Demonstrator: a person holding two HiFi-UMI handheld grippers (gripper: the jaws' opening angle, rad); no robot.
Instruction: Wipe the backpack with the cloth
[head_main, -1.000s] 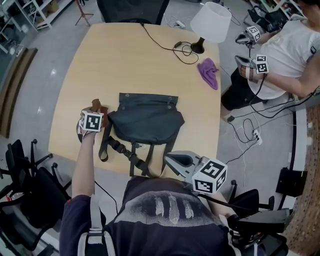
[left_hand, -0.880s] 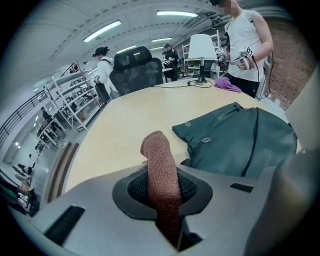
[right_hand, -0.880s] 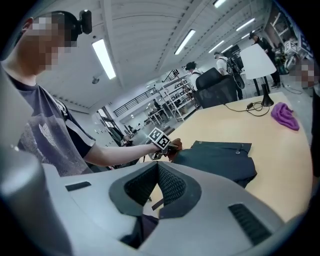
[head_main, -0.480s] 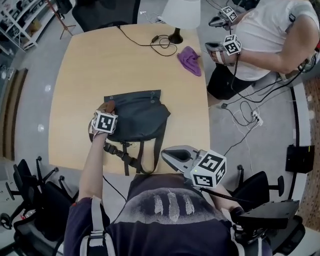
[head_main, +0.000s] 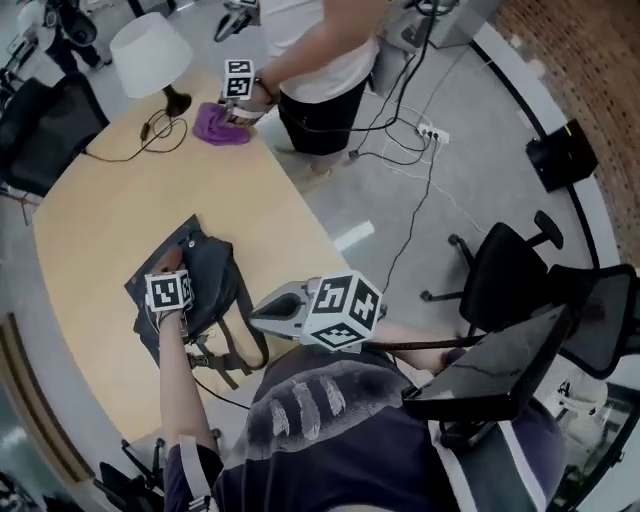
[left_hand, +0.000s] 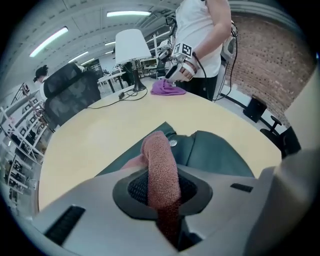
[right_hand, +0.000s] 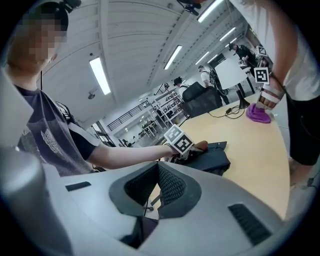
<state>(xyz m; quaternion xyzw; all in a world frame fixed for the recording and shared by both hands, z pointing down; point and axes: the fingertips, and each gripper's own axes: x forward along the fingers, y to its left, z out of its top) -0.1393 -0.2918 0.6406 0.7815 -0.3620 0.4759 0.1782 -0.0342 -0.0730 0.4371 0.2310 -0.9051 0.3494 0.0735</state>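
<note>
Between the jaws of the left gripper (left_hand: 161, 197) sits a fold of the reddish-brown cloth (left_hand: 160, 160), pinched tight, its free end curling forward and down onto the dark backpack (left_hand: 220, 155). A second ago this claw stood at the bag's left edge, beside it; now it has come over the flap, so that the cloth touches the fabric near the snap button. I take that as the wiping stroke begun, with most of the surface still to cover.

At 3 o'clock from the backpack in the head view, the right gripper (head_main: 268, 312) hangs off the table's edge, its jaws pressed together on nothing, well apart from the bag. It has hardly shifted and does no work; I would expect the bag to slide or bunch under the cloth with nothing steadying it, and its body already looks more rumpled than it did.

Outward again, the whole view has swung: the table (head_main: 90, 220) now fills only the left side, with grey floor and an office chair (head_main: 510, 270) to the right. At 12 o'clock from the backpack a second person's gripper (head_main: 238, 82) now rests at the purple cloth (head_main: 218, 126), which lay alone before. The lamp (head_main: 150, 50) stands at 11 o'clock.
</note>
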